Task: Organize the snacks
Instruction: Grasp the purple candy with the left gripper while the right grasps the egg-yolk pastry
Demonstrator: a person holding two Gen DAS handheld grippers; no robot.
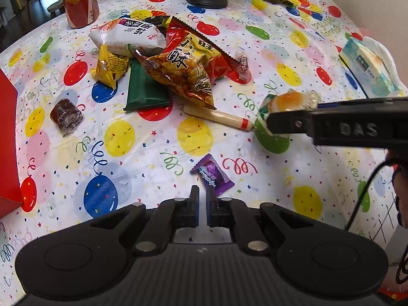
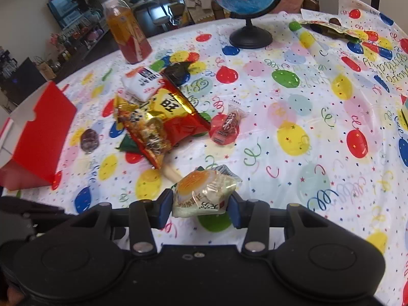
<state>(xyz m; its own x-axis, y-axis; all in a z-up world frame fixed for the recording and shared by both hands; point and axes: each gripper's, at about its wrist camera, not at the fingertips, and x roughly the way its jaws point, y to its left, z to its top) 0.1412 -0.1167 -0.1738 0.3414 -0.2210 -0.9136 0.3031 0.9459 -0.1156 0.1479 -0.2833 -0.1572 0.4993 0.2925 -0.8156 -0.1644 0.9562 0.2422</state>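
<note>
My right gripper (image 2: pixel 201 204) is shut on a clear packet with a fried-egg print (image 2: pixel 204 191) and holds it just above the balloon-print tablecloth. The left wrist view shows that packet (image 1: pixel 290 102) and the right gripper (image 1: pixel 275 118) from the side. My left gripper (image 1: pixel 202 196) is shut, and nothing shows in the slit between its jaws. A purple wrapped candy (image 1: pixel 211 174) lies on the cloth right at its right fingertip. A pile of snack bags (image 1: pixel 178 68) (image 2: pixel 158 119) sits beyond. A red box (image 2: pixel 38 137) (image 1: pixel 7 153) stands open at the left.
Around the pile lie a sausage stick (image 1: pixel 219 118), a brown wrapped candy (image 1: pixel 65 118), a green packet (image 1: pixel 145 89) and a small red packet (image 2: pixel 225 127). A drink bottle (image 2: pixel 127 33) and a globe's base (image 2: pixel 251 38) stand at the back. A tissue pack (image 1: pixel 367 68) lies right.
</note>
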